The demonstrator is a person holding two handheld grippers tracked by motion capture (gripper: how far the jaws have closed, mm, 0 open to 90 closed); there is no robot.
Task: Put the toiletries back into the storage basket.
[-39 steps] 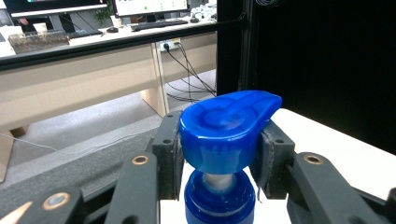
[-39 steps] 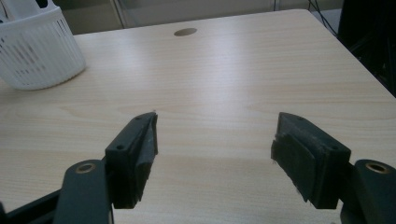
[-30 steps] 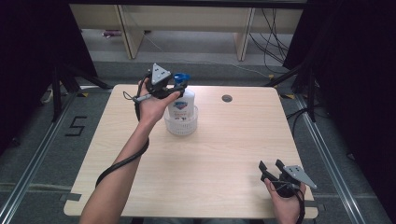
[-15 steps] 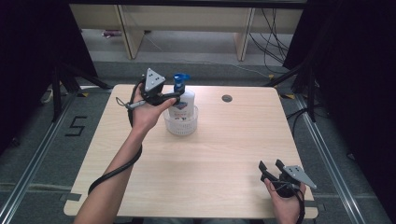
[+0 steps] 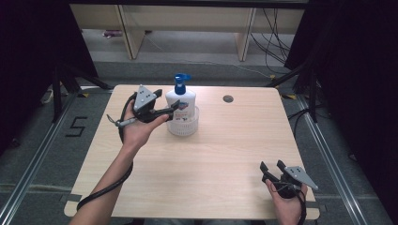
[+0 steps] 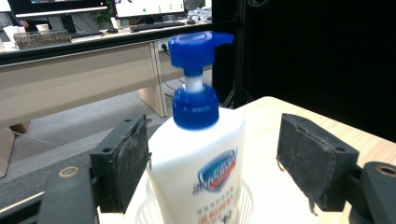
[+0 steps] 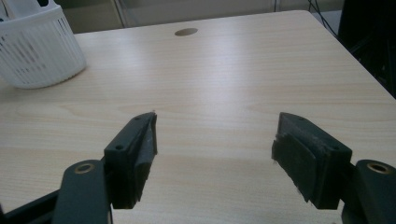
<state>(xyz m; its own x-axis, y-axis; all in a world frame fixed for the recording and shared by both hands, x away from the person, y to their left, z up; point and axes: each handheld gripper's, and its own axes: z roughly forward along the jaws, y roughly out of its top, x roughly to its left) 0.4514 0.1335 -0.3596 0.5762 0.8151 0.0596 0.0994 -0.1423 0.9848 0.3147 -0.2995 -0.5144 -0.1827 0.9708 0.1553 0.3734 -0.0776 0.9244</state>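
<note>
- Soap bottle (image 5: 182, 104) high view: white pump bottle with blue pump, upright inside a small white basket (image 5: 184, 125), near the desk's (image 5: 211, 159) far edge, left of centre. A round cable hole (image 5: 228, 99) sits apart to its right.
- Left gripper (image 5: 172, 107), high view: held at the bottle's left side, jaw tips reaching to the bottle body; whether they touch it can't be told from up here.
- Right gripper (image 5: 271, 169), high view: parked at the desk's near right corner, well apart from the bottle, jaws spread, nothing in them.
- Left gripper view: soap bottle (image 6: 198, 154) stands between the two wide-apart pads (image 6: 132, 161); left pad just beside or barely touching the bottle wall, right pad clearly off it. No grip yet. Basket rim (image 6: 144, 212) low in view.
- Right gripper view: jaws wide, empty, bare desk (image 7: 224, 84) ahead; basket (image 7: 39, 49) off at the far left.
- Step, as I judge it: lining up to grasp the bottle's upper body. Next move calls for centring, closing both pads on the body, then a straight-up lift so the bottle clears the basket without dragging it.
</note>
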